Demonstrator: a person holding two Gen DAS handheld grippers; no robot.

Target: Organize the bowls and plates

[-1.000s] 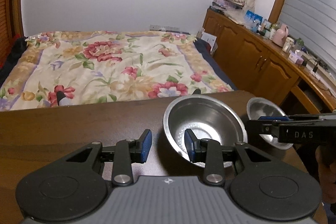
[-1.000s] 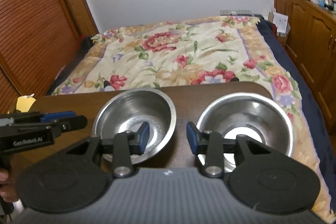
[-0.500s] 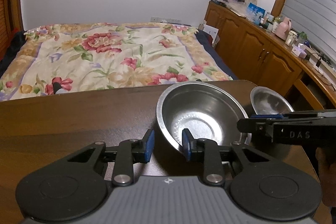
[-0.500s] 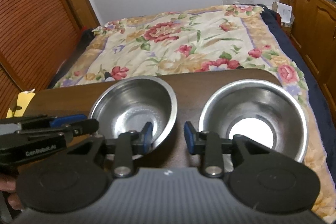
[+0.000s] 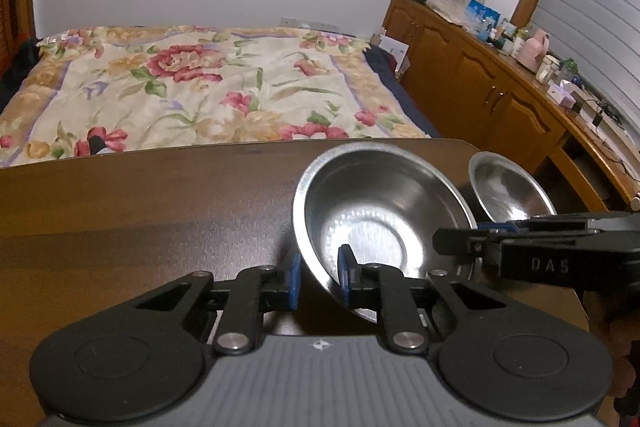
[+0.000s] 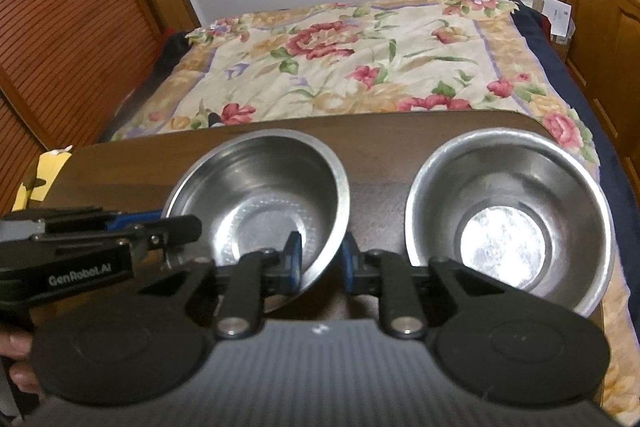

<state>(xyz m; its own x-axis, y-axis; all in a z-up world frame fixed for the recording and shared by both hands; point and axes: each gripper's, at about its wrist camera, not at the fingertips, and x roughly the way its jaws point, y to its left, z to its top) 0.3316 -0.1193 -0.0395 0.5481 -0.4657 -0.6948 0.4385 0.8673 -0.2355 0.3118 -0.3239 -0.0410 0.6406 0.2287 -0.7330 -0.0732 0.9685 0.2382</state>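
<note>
Nearest, both grippers were closing on one steel bowl [image 5: 384,227] standing on the dark wooden table [image 5: 140,211]: the left gripper [image 5: 318,281] straddled its near-left rim, the right gripper [image 6: 320,261] its near-right rim, wall between the blue pads in each view. Only the right wrist view showed the second bowl [image 6: 508,223] whole, just beside the first; the left view caught merely a part. Beyond lay a floral bedspread [image 6: 352,59].
</note>
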